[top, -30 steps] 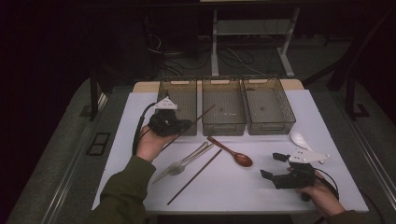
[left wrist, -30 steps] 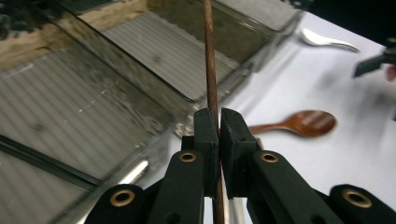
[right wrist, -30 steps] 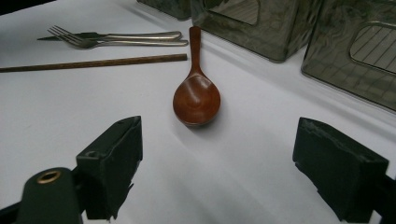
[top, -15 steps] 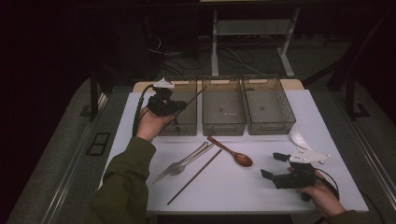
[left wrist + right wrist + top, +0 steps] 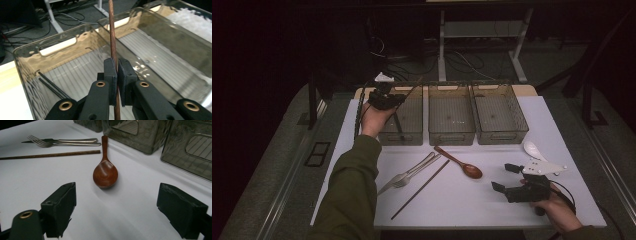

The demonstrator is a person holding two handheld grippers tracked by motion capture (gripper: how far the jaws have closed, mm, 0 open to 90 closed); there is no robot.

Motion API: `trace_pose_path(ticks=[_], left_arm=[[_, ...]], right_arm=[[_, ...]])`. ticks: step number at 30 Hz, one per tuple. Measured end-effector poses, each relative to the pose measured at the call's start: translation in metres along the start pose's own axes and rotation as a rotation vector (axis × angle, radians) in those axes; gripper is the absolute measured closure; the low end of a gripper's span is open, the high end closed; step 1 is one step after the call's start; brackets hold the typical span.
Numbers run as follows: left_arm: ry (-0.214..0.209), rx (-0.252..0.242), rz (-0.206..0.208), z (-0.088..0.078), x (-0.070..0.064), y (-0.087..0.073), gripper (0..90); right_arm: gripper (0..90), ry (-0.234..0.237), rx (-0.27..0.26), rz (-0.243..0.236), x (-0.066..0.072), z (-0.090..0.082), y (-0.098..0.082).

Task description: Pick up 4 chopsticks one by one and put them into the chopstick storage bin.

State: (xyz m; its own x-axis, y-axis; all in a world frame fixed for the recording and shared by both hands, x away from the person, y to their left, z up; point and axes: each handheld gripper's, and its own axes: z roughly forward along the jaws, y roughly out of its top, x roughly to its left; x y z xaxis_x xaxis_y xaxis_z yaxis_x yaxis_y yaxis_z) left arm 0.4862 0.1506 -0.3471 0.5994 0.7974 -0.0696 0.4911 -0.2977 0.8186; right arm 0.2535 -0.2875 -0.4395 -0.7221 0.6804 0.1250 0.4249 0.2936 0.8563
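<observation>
The chopstick (image 5: 112, 37) is thin, brown wood; it is pinched between closed pads and stands nearly upright, tilted slightly, over the leftmost clear bin (image 5: 412, 131); two dark sticks (image 5: 50, 85) lie inside.

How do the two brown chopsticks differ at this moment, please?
The held chopstick is clamped between the shut jaws of the left tool, while the chopstick on the table lies free. The held one is raised over the leftmost bin; the other rests flat on the white table beside the fork. Both are thin, dark brown wooden sticks.
</observation>
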Motion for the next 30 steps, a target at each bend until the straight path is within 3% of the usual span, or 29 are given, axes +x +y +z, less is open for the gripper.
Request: trace_pose_path(ticks=[8,18,22,30], left_arm=[[0.029,0.017,-0.017,0.019,0.012,-0.008,84.5],[0.056,0.041,-0.026,0.029,0.015,-0.013,83.4],[0.069,0.03,-0.026,0.026,0.015,-0.012,69.8],[0.018,0.024,-0.003,0.015,0.003,-0.007,60.8]], right_arm=[[15.5,0.001,-0.005,0.002,-0.001,-0.002,-0.001],[15.5,0.002,-0.003,0.0,-0.001,-0.003,-0.001],[15.5,0.002,-0.003,-0.001,-0.001,-0.003,-0.001],[15.5,0.0,-0.001,-0.001,-0.001,-0.003,-0.001]])
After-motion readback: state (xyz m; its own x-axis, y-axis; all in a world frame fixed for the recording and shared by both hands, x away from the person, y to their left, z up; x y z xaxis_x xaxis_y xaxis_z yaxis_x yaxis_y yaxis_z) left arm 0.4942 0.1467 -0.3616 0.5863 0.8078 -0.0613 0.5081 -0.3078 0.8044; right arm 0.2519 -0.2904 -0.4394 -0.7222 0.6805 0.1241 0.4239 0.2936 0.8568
